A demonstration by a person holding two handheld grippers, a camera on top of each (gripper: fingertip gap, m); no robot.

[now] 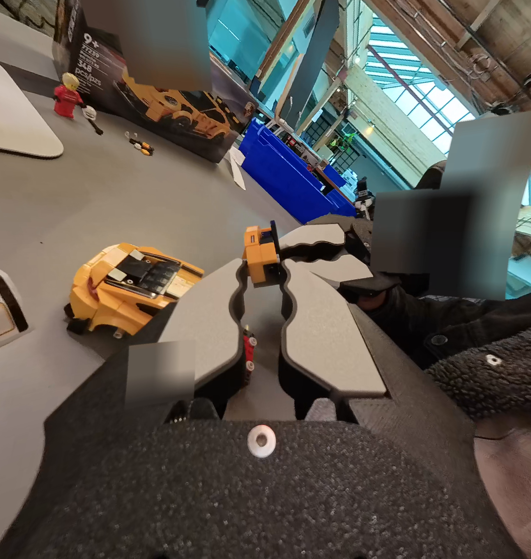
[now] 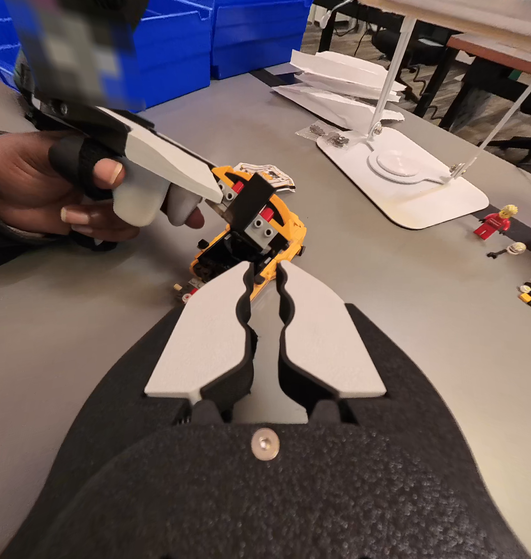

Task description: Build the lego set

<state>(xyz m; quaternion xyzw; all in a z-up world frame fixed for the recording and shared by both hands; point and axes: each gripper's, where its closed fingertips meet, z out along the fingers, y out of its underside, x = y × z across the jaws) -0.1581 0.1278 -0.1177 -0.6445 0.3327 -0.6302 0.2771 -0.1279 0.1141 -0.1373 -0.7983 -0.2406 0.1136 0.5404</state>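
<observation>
My left gripper (image 1: 262, 263) is shut on a small yellow, black, red and grey lego sub-assembly (image 1: 259, 257) and holds it above the grey table. The right wrist view shows that gripper (image 2: 219, 196) coming in from the left with the sub-assembly (image 2: 252, 199) at its tips. My right gripper (image 2: 263, 266) stands a narrow gap apart and pinches the sub-assembly's lower edge; it also shows in the left wrist view (image 1: 284, 251). The yellow lego car (image 1: 128, 290) rests on the table just beyond (image 2: 291, 236). A small red and grey piece (image 1: 248, 351) lies on the table under my left fingers.
A red minifigure (image 1: 66, 96) stands by the set's box (image 1: 167, 106), with loose small pieces (image 1: 141, 146) nearby. A white lamp base (image 2: 409, 181), torn paper bags (image 2: 334, 84) and blue bins (image 2: 173, 54) line the far side. A sticker sheet (image 2: 267, 174) lies behind the car. The gap from one gripper's tips to the other's is roughly 5 cm.
</observation>
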